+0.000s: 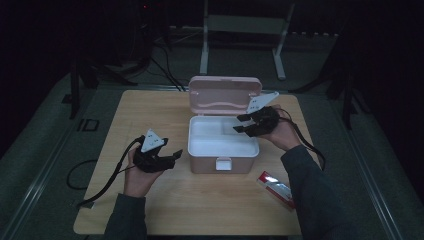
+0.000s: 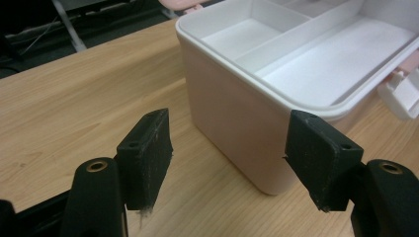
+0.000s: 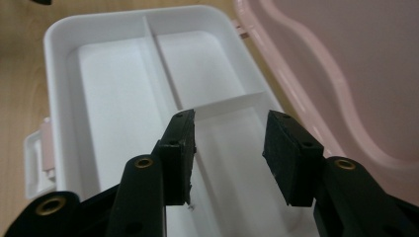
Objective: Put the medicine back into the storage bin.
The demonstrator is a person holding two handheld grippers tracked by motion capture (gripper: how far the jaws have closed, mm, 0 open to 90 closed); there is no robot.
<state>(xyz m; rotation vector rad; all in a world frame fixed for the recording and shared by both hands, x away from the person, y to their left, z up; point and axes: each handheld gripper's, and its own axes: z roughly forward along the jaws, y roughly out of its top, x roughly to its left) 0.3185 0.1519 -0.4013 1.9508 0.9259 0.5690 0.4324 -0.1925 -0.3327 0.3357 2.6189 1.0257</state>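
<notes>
The pink plastic lunchbox stands lid-up on the wooden tabletop, so the right tongs hover parted over its white tray while the left tongs, also parted and empty, wait beside its wall.

Pink lunch box with white inner tray, upright near centre of wooden table, long side facing the person. Lid open, hinged at far edge, standing about vertical, wavy line moulded on inner face. Tray split by thin dividers into one long compartment and two smaller ones; all bare. White latch hanging loose on front wall.
</notes>
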